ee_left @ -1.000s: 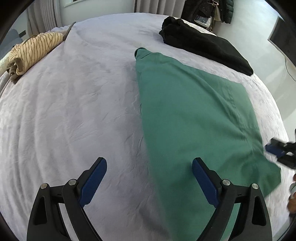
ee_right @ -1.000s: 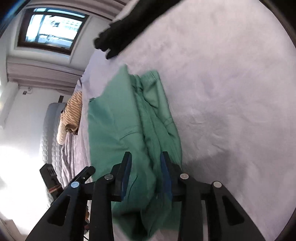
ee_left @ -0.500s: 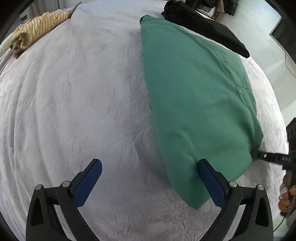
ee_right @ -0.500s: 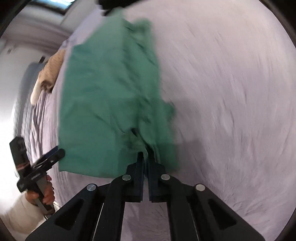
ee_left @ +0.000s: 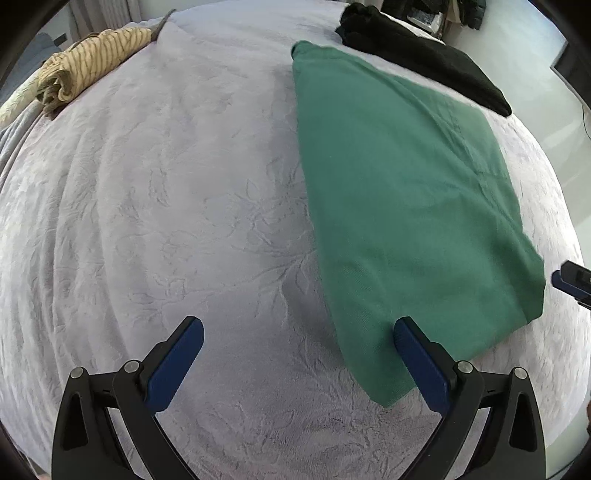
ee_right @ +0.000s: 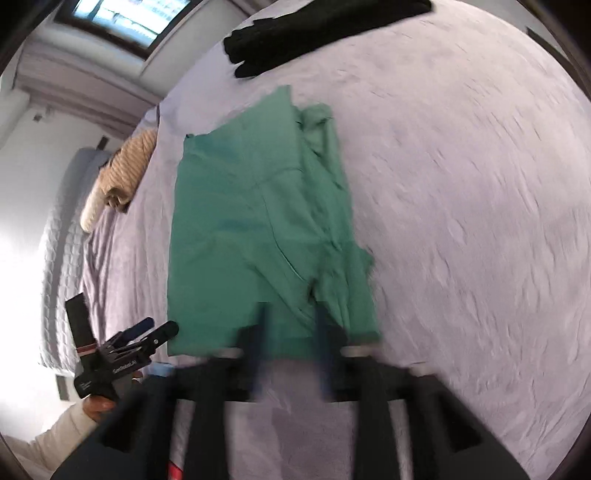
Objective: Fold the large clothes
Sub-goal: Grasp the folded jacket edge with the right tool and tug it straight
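A green garment (ee_left: 402, 192) lies folded in a long strip on the pale lilac bedspread (ee_left: 166, 206). It also shows in the right wrist view (ee_right: 258, 229), with looser folds along its right side. My left gripper (ee_left: 299, 354) is open and empty, low over the bed, its right finger beside the garment's near corner. My right gripper (ee_right: 290, 325) is motion-blurred, jaws apart, empty, just at the garment's near edge. Its tip shows in the left wrist view (ee_left: 570, 282) at the far right.
A black garment (ee_left: 424, 62) lies at the far side of the bed, also in the right wrist view (ee_right: 314, 33). A striped tan garment (ee_left: 88, 66) lies bundled at the far left. The bed edge and floor (ee_left: 546, 103) are to the right.
My right gripper was shut on the green garment's edge; it has let go, opened and pulled back. The garment now lies flat. My left gripper stayed open and shifted slightly.
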Demonstrator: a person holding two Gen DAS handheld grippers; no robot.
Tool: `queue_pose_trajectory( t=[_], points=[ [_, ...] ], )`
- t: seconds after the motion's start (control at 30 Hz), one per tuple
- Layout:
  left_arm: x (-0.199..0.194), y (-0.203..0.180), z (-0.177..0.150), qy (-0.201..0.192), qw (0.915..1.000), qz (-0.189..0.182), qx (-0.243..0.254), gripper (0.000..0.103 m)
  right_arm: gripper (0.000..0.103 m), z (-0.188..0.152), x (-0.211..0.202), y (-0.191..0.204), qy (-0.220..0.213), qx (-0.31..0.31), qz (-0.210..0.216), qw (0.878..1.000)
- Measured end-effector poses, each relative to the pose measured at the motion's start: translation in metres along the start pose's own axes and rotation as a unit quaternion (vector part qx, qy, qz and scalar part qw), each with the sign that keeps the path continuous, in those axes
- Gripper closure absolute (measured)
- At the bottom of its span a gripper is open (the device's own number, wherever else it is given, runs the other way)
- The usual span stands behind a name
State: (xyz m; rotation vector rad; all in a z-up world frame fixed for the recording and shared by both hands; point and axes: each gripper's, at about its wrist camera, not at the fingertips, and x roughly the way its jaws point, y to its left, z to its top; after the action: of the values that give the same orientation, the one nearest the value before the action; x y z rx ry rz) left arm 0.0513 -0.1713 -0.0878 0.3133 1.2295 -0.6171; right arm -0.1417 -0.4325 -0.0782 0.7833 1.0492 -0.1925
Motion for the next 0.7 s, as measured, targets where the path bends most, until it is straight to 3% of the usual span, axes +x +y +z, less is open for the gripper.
queue_pose_trajectory(
  t=[0.07, 0.1, 0.13, 0.2, 0.33, 0.5, 0.7],
  points=[
    [-0.005, 0.002, 0.004, -0.006, 0.9999, 0.003, -0.008, 0.000, 0.058, 0.009, 0.014, 0.009, 0.004, -0.016, -0.026, 1.000],
    [-0.006, 0.003, 0.006, -0.007, 0.9999, 0.008, -0.010, 0.000, 0.086, 0.012, 0.020, 0.007, 0.008, -0.011, -0.036, 0.999],
    [-0.007, 0.004, 0.007, -0.007, 0.9998, 0.012, -0.011, 0.000, 0.094, 0.013, 0.022, -0.001, 0.012, -0.002, -0.044, 0.999],
    [-0.005, 0.003, 0.010, -0.002, 0.9996, 0.026, -0.006, 0.000, 0.094, 0.014, 0.037, -0.018, 0.019, 0.024, -0.061, 0.998],
    [0.000, 0.000, 0.011, 0.009, 0.9992, 0.039, 0.000, 0.000, 0.094, 0.012, 0.058, -0.045, 0.032, 0.060, -0.043, 0.997],
    [0.002, 0.000, 0.016, 0.017, 0.9988, 0.047, -0.001, 0.000, 0.094, 0.014, 0.043, -0.039, 0.035, 0.058, -0.050, 0.996],
    [0.002, 0.004, 0.018, 0.023, 0.9986, 0.047, -0.005, 0.000, 0.090, 0.004, 0.008, -0.064, 0.010, 0.109, -0.046, 0.993]
  ],
)
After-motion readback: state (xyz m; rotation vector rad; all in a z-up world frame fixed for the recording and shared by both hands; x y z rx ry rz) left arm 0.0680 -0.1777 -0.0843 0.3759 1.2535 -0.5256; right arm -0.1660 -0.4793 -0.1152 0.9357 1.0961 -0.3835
